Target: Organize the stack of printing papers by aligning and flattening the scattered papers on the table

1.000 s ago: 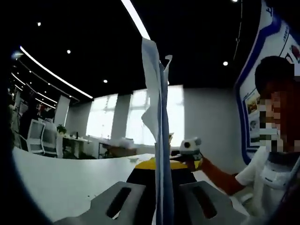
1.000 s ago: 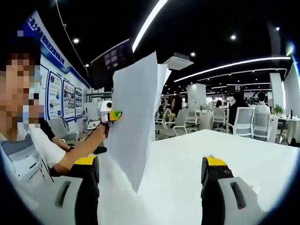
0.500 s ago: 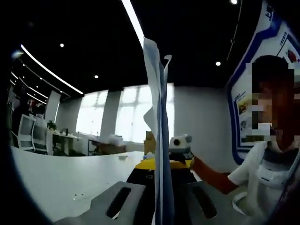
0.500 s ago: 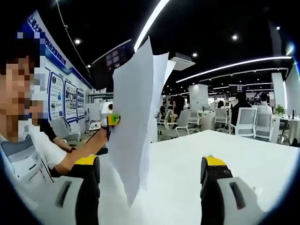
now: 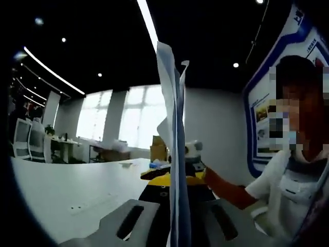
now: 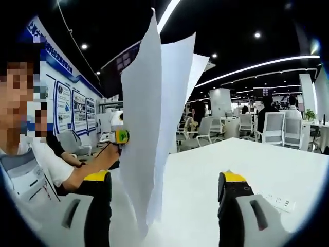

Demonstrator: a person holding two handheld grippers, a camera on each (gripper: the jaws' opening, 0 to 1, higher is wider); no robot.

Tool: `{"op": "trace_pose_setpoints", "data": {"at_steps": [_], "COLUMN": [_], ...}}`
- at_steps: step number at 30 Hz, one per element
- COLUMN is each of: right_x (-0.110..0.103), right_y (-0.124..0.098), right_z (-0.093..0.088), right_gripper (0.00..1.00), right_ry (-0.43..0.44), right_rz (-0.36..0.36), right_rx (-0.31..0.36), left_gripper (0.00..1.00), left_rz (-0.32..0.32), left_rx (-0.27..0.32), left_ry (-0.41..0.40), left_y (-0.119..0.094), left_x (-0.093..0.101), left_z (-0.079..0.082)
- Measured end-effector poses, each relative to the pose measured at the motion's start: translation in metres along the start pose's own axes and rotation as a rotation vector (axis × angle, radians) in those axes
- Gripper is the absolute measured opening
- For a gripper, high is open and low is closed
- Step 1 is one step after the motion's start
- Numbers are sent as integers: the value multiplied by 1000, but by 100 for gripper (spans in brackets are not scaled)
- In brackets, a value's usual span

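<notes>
1. Two grippers up over the white table (image 6: 216, 170), paper held in the air between them.
2. Left gripper (image 5: 174, 216): jaws closed tight on the papers (image 5: 174, 128), gripping the bottom of the sheets edge-on, sheets rising upright and thin through the middle of the left gripper view.
3. Top of those papers slightly ragged, one corner poking out beside the rest, edges not flush.
4. Right gripper (image 6: 164, 206): jaws wide open, yellow-tipped, standing well apart with bare table between them, clamping nothing.
5. Seen from the right gripper view: papers (image 6: 154, 118) upright above the table, fanned a little, at least three sheets offset at the top, lowest corner hanging down near the table surface toward the near edge, between the open jaws but closer to the left one.
6. Behind the sheets in that view, a hand (image 6: 105, 159) holding the left gripper (image 6: 119, 135), arm stretched out from a white short sleeve.
7. Left gripper view again: a hand (image 5: 208, 177) just behind the papers, with the other gripper's yellow part partly hidden by the sheets.
8. Around the table: office chairs (image 6: 275, 128), blue-bordered wall posters (image 6: 64, 110), bright windows (image 5: 128, 118) across the room, ceiling light strips overhead.
</notes>
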State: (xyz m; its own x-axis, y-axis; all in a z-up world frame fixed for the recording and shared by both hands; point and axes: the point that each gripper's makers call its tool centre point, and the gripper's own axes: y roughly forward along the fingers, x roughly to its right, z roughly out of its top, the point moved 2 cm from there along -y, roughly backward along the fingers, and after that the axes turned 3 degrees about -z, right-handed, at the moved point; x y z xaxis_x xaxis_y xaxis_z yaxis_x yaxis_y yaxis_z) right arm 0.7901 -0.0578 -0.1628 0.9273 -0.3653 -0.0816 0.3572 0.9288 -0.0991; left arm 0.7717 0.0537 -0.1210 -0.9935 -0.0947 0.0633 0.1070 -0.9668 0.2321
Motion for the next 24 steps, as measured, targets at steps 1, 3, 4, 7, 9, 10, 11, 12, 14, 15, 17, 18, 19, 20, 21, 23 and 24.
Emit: {"op": "trace_pose_setpoints", "data": {"at_steps": [1,3,4,7,9,10,11,12,14,15,17,18,19,20,21,23,24], "right_x": [0,1,1,1,2,2,3,4,9,9,9,9,9,9,8,1,0], "right_y": [1,4,5,9,11,12,13,14,17,18,19,20,21,22,23,25,26], "right_z": [0,-2,-4,-9,-12,-13,-15,-16,-20,-21,-24,-25,-26,-26,-24,-24,-24], "right_gripper": [79,78,77,75,75,74,73,73,73,72,72,72,72,71,71,70,69], "right_ry": [4,21,24,30,39,42,46,52,80,86,96,102,108,113,123,142,145], "right_rz": [2,11,15,25,25,26,26,29,33,33,34,38,45,53,70,102,107], "right_rx": [2,5,1,-10,-16,-15,-15,-14,-13,-13,-13,-13,-11,-5,8,28,30], "left_gripper": [6,6,6,6,6,6,6,6,6,6,6,6,6,6,6,6,6], "left_rz": [0,9,13,36,58,63,69,68,54,51,46,44,40,37,33,25,24], "left_rx": [-6,-15,-19,-43,-53,-55,-56,-51,-38,-36,-32,-30,-25,-23,-19,-20,-22], "left_ry": [-8,-18,-20,-43,-48,-52,-56,-61,-72,-72,-72,-73,-78,-80,-85,-87,-87], "left_y": [2,4,5,7,7,7,7,7,8,8,7,7,7,7,8,9,10], "left_x": [0,-1,-1,-6,-10,-11,-13,-14,-12,-12,-12,-12,-11,-11,-12,-10,-10], "left_z": [-2,-5,-7,-12,-16,-16,-17,-16,-14,-14,-12,-12,-11,-11,-11,-12,-13]}}
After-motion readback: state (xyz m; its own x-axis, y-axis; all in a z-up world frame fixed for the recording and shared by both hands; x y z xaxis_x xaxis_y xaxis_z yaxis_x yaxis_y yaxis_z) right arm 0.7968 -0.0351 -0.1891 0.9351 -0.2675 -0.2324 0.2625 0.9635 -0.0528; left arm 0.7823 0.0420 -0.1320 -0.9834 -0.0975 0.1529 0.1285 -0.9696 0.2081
